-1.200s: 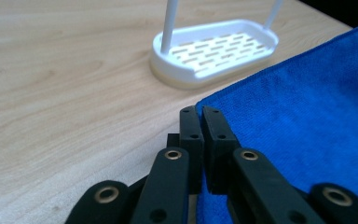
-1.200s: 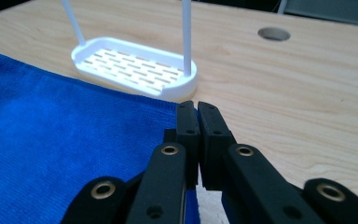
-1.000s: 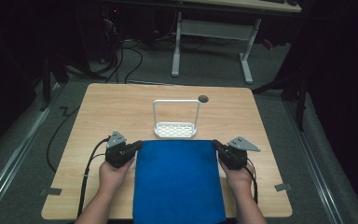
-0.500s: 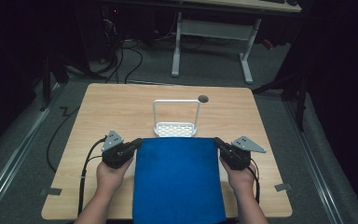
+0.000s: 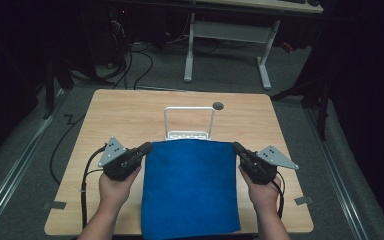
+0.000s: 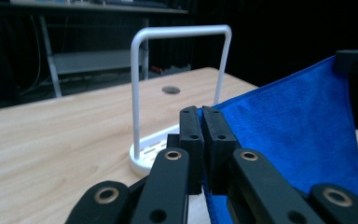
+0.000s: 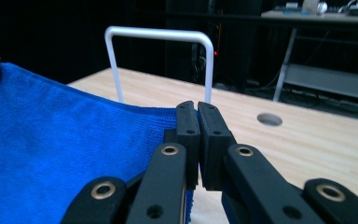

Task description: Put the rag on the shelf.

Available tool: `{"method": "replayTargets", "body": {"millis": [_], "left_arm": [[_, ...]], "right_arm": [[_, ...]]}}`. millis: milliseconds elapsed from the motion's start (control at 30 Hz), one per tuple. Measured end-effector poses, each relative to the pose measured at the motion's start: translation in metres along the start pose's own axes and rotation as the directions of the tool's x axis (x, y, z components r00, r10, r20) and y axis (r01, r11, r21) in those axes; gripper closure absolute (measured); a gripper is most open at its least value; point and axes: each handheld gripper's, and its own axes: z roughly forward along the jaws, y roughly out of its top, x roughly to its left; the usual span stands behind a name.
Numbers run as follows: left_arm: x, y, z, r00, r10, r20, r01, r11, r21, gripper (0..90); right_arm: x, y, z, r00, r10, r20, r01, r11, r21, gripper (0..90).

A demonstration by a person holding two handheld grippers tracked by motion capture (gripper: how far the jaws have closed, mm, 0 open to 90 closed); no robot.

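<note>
The fuzzy blue cloth (image 5: 190, 187) hangs rectangular, a far corner pinched in each closed hand-held gripper (image 5: 146, 148) (image 5: 237, 148).

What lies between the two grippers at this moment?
The blue cloth spans the gap, its far corners pinched by the left gripper and right gripper. Just beyond its far edge stands the white rack. The high view shows this.

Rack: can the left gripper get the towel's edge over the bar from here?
Probably yes. Left gripper and right gripper pinch the towel corners just short of the rack; nothing lies between, though the bar looks higher than the edge.
</note>
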Motion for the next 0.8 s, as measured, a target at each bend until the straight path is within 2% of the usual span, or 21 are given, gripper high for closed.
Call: {"method": "replayTargets", "body": {"millis": [200, 400, 633, 800], "left_arm": [[-0.009, 0.014, -0.013, 0.9997, 0.025, 0.002, -0.024, 0.9972, -0.070, 87.9], [-0.017, 0.027, -0.022, 0.9990, 0.043, 0.009, -0.042, 0.9928, -0.112, 87.9], [-0.011, 0.049, -0.021, 0.9987, 0.050, -0.004, -0.051, 0.9900, -0.131, 87.9], [-0.007, 0.064, -0.021, 0.9969, 0.076, -0.018, -0.078, 0.9880, -0.134, 87.9]], "right_arm": [[0.005, 0.012, -0.011, 0.9999, -0.012, -0.003, 0.011, 0.998, -0.056, 88.7], [0.008, 0.025, -0.023, 0.9996, -0.027, -0.001, 0.026, 0.993, -0.113, 88.7], [0.005, 0.045, -0.028, 0.9994, -0.034, 0.002, 0.034, 0.987, -0.159, 88.7], [0.006, 0.064, -0.031, 0.9989, -0.047, -0.001, 0.046, 0.981, -0.186, 88.8]]}}
